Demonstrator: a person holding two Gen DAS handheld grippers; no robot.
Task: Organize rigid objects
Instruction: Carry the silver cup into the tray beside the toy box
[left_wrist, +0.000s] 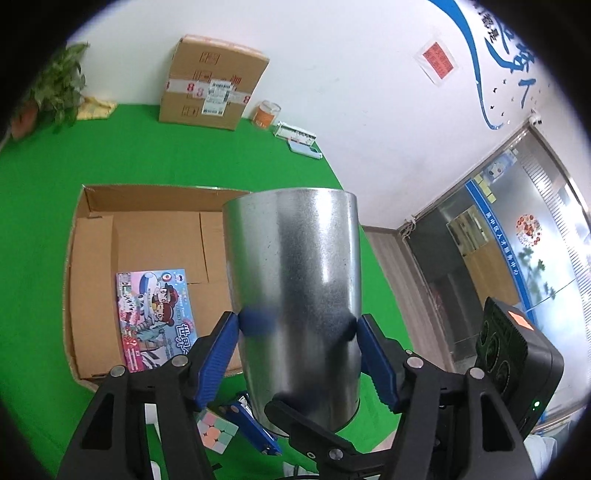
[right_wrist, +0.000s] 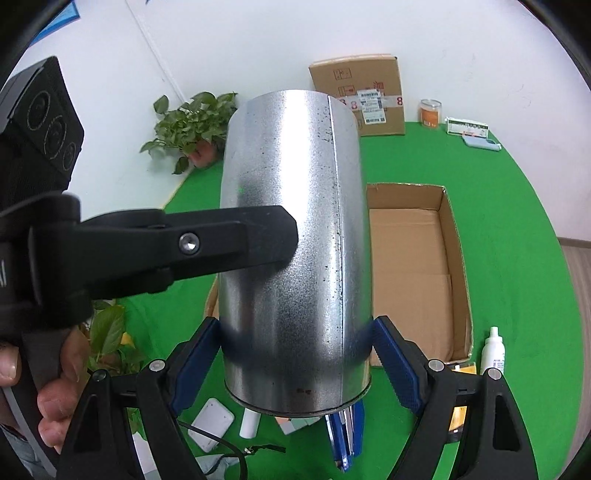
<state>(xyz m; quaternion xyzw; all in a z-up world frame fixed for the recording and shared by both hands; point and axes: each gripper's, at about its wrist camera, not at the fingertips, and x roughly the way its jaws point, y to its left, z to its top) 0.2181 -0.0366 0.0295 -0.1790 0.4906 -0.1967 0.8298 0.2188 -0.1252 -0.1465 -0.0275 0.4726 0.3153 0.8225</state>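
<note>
A shiny galvanized metal cylinder (left_wrist: 295, 258) (right_wrist: 291, 221) hangs upright above the green table (left_wrist: 147, 155), held from two sides. My left gripper (left_wrist: 297, 321) is shut on it, both blue pads pressed to its lower wall. My right gripper (right_wrist: 295, 328) grips it likewise, blue pads against its sides near the bottom rim. One black finger of the left gripper (right_wrist: 236, 236) crosses the cylinder in the right wrist view. An open cardboard box (left_wrist: 92, 258) (right_wrist: 456, 258) lies behind the cylinder, with a colourful picture book (left_wrist: 155, 317) flat inside.
Below the cylinder lie a pastel puzzle cube (left_wrist: 216, 432), a blue stapler (right_wrist: 345, 439), a white flat case (right_wrist: 210, 428) and a white bottle (right_wrist: 493, 350). A sealed carton (left_wrist: 214, 81), an orange jar (left_wrist: 266, 114) and a potted plant (right_wrist: 192, 125) stand along the wall.
</note>
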